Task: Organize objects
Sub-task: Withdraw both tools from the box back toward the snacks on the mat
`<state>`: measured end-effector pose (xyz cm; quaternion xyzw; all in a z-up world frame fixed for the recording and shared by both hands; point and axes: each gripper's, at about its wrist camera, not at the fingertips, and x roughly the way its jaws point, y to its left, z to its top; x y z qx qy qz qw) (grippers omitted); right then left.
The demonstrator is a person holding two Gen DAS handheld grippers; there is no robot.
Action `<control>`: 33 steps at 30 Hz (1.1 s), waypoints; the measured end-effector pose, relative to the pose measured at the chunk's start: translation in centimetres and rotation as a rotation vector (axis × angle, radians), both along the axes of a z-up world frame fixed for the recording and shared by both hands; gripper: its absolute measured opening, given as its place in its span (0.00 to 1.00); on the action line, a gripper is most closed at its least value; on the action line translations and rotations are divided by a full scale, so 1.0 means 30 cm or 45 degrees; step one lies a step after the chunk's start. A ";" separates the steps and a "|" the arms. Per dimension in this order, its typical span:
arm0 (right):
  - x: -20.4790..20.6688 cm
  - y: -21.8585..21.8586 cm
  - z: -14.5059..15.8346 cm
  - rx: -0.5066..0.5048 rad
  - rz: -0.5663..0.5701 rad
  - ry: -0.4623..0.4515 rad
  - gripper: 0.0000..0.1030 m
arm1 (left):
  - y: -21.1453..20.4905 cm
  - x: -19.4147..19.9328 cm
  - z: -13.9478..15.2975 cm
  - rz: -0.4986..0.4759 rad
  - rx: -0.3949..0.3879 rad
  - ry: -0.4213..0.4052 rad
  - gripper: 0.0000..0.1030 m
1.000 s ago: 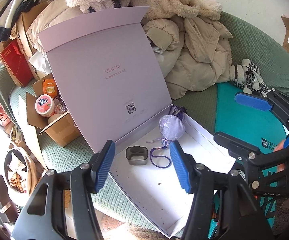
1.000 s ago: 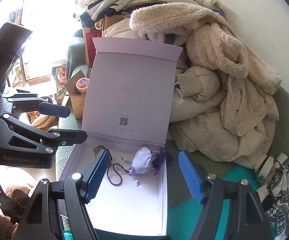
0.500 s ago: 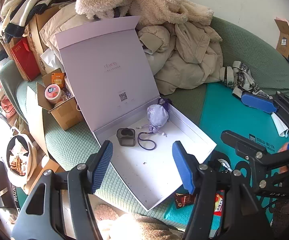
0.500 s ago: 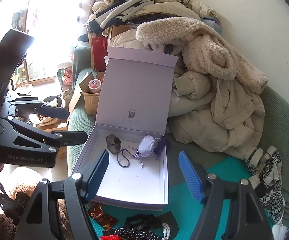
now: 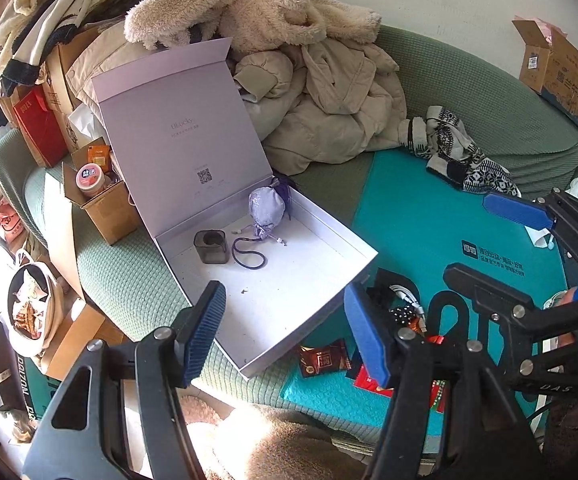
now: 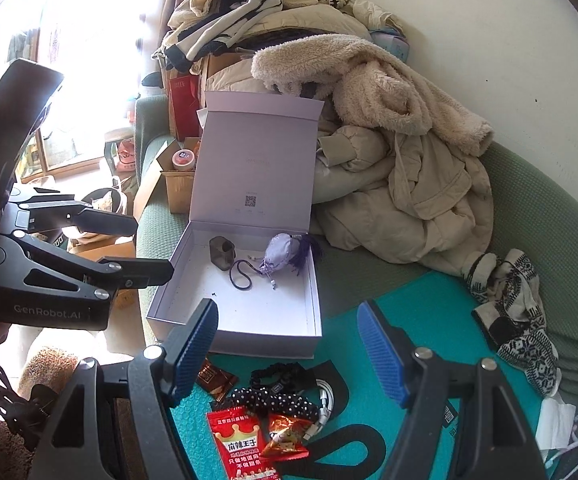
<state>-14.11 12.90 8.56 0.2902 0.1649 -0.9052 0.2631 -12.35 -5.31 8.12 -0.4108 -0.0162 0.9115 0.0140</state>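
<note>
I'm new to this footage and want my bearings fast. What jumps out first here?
The open lavender gift box on the green sofa, its lid propped up, holds a purple pouch, a looped cord and a small dark cup. Behind it rises a heap of beige coats. In front, snack packets lie on a teal mat.

A soft green sofa [image 6: 537, 216] holds an open white box [image 6: 313, 300], beige coats [image 6: 421, 184] and a teal mat [image 6: 421, 320].

Red snack packet [image 6: 245, 446] cut off by bottom edge; box lid's small print [image 5: 185, 127] illegible.
</note>
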 end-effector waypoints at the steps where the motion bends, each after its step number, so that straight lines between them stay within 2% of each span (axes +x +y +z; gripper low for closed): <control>1: 0.010 0.012 -0.003 0.001 -0.011 -0.002 0.71 | 0.016 0.008 0.000 -0.010 0.002 0.000 0.58; 17: 0.120 0.185 -0.093 -0.015 -0.191 -0.086 0.71 | 0.244 0.063 -0.085 -0.170 0.017 -0.072 0.58; 33: 0.120 0.211 -0.262 -0.045 -0.233 -0.241 0.71 | 0.272 0.035 -0.279 -0.214 0.027 -0.236 0.58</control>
